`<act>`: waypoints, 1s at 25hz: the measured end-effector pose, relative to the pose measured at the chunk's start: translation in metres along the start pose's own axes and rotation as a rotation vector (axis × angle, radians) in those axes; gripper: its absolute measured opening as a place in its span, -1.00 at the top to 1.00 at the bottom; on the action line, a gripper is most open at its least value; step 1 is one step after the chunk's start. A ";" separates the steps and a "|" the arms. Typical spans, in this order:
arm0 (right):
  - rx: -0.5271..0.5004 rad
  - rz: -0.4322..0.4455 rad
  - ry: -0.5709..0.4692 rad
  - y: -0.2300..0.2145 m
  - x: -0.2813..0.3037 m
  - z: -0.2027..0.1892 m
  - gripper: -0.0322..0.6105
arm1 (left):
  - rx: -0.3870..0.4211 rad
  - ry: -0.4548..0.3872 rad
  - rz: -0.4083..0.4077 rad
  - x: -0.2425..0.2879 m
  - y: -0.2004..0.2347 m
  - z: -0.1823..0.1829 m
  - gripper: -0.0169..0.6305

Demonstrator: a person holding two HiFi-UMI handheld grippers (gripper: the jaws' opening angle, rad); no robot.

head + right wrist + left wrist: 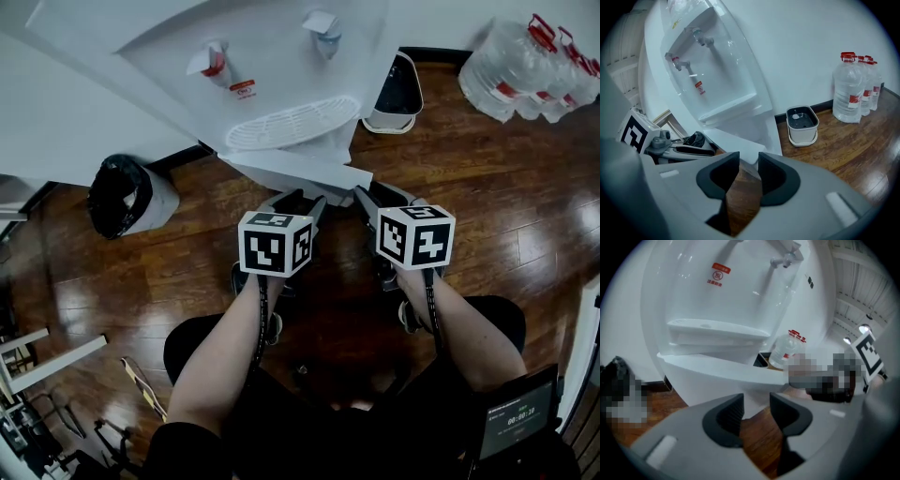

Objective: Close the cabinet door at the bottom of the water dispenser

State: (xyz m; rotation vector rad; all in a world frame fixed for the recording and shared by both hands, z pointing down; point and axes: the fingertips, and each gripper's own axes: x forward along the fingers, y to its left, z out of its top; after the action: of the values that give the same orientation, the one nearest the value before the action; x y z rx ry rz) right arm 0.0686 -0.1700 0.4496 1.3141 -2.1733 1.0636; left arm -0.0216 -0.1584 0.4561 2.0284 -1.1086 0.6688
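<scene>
**Both grippers open, low in front of the dispenser's open door**

Scene: the water dispenser (281, 66) stands against the wall at the top of the head view. It is white, with a red-tagged tap (212, 61) and a blue tap (322, 23) above a slotted drip grille (291, 124). The cabinet door (295, 173) at its base is open. Its white panel juts out from the foot of the unit towards the rig, above the wooden floor (525, 216).

Left gripper (302, 200): it points forward and down at the door's near edge. In the left gripper view the two dark pads stand well apart. Through the gap I see only the floor and the lower edge of the door, which sits just beyond the tips. Nothing is held. I cannot tell from any view whether a tip touches the panel.

Right gripper (382, 197): it is beside the left one, near it but not touching, and is also angled down. In the right gripper view its pads are apart, with a narrower gap than the left's. Bare floor shows between them, and the door's corner lies just past the tips. Nothing is held.

Surroundings: a black bin (122, 195) with a bag stands to the left of the dispenser. A white bucket (380, 122) stands to its right. Further right, a cluster of water bottles (511, 70) with red caps stands by the wall.
</scene>
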 end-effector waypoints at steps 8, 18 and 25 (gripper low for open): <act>-0.032 -0.061 -0.044 -0.018 0.017 0.028 0.47 | -0.030 -0.027 0.073 0.006 0.036 0.020 0.35; -0.080 -0.084 -0.060 -0.026 0.033 0.047 0.44 | -0.063 -0.032 0.126 0.016 0.061 0.033 0.35; -0.138 -0.091 -0.061 -0.026 0.037 0.050 0.43 | -0.077 -0.033 0.133 0.021 0.064 0.035 0.35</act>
State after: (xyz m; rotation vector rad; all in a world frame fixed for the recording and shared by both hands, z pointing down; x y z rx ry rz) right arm 0.0758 -0.2366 0.4526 1.3842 -2.1660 0.8336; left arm -0.0631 -0.2203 0.4717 1.9189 -1.2779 0.6506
